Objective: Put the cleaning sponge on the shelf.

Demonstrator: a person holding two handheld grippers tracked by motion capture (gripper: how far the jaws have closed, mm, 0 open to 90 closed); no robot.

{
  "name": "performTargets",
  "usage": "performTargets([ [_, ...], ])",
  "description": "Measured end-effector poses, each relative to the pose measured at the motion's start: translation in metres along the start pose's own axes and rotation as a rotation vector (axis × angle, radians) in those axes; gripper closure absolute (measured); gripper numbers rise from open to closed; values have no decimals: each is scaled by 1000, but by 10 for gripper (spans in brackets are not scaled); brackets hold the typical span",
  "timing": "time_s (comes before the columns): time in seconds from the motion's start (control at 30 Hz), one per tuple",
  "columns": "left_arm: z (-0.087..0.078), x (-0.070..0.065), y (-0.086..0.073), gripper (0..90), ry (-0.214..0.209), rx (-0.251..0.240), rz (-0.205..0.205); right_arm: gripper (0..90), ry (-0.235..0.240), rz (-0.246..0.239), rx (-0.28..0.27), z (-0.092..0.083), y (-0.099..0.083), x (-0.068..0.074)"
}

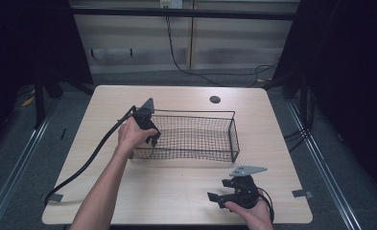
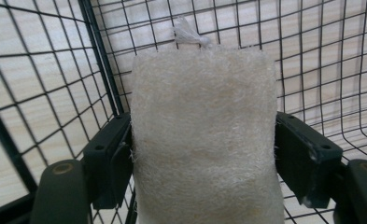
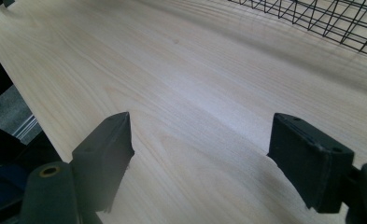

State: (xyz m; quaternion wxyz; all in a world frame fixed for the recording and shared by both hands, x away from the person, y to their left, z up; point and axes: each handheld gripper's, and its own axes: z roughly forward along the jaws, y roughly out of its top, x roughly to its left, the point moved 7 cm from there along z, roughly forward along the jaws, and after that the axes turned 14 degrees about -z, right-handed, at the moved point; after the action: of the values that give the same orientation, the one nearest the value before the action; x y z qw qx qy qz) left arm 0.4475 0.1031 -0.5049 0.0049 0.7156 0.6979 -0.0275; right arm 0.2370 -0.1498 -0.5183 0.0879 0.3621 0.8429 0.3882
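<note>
The left gripper (image 1: 150, 132) reaches into the left end of the wire basket (image 1: 234, 139), with both jaws closed against the sides of a pale fibrous sponge (image 2: 204, 140). In the left gripper view the sponge stands upright between the jaws, inside the basket mesh, with a short knotted cord (image 2: 188, 32) at its top edge. Whether its lower end touches the basket floor cannot be determined

Handling judgement: the sponge appears light, soft and compressible, with a rough matted surface that should resist slipping. It is unlikely to break. Its flat body gives the most secure hold when gripped across the width near the middle, as now; the cord is too thin for a reliable grip. Loose fibres may snag on the mesh

The right gripper (image 1: 229, 196) rests near the front right edge of the wooden table (image 1: 176, 191), well apart from the basket, jaws spread wide and holding nothing
</note>
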Motion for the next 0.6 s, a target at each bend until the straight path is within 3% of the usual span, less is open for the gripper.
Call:
performTargets([
  [0.07,0,-1,0,270,-15,14,11,214,0,-1,0,0,0,0],
  [0.2,1,1,-1,265,-5,32,14,213,-1,-2,-1,0,0,0],
  [0.6,-5,1,-1,232,-29,14,19,213,-3,2,-2,0,0,-1],
])
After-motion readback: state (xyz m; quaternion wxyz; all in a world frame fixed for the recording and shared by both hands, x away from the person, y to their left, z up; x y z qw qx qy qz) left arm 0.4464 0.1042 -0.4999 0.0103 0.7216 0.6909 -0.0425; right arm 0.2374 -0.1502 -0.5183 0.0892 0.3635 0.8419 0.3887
